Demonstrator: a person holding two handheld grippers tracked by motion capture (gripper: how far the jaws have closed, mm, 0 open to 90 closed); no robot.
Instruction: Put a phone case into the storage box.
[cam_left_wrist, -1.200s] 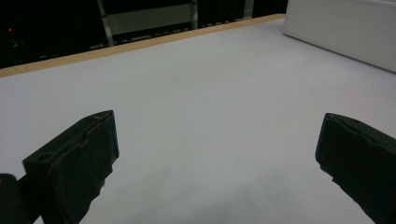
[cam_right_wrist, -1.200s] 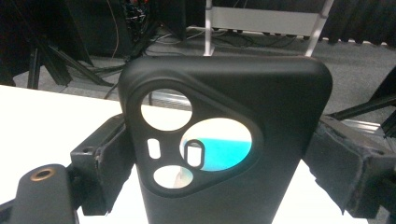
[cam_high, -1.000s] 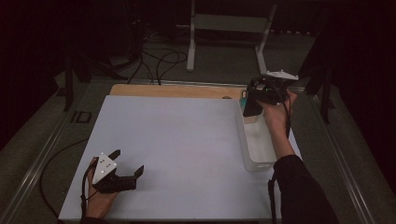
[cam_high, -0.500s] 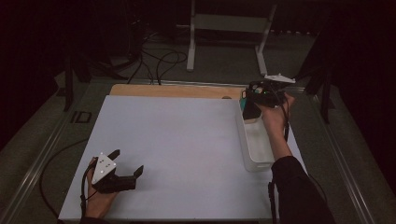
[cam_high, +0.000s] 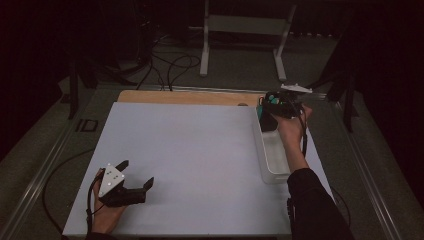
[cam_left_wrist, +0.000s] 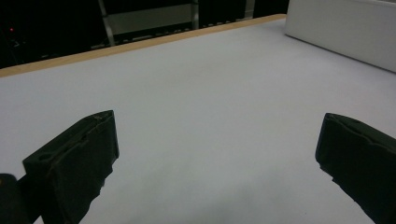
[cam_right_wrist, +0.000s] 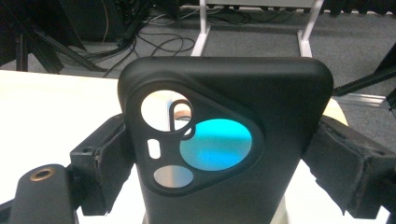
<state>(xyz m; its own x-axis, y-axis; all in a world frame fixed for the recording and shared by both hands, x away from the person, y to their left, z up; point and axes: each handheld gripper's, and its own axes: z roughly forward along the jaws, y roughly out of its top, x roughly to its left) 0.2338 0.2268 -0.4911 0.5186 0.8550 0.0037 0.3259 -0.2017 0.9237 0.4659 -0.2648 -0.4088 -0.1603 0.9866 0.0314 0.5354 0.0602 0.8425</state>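
A black phone case (cam_right_wrist: 224, 93) with several camera cut-outs stands upright between the jaws of my right gripper (cam_right_wrist: 226, 163), which is shut on its sides. Something teal shows through the largest cut-out. In the high view my right gripper (cam_high: 274, 111) holds the case (cam_high: 268, 122) over the far end of a white bin (cam_high: 261, 150) at the table's right. My left gripper (cam_high: 136, 173) rests on the white table top (cam_high: 200, 150) at the near left, open. In the left gripper view, nothing lies between the wide-apart jaws of the left gripper (cam_left_wrist: 215, 158).
A wooden strip (cam_high: 185, 96) runs along the table's far edge. Beyond it are floor cables (cam_high: 170, 65) and a white stand (cam_high: 245, 25). The bin's wall (cam_left_wrist: 341, 28) shows far right in the left gripper view.
My right gripper has sunk a little with the phone case, toward the bin's far end. The left gripper has stayed put.
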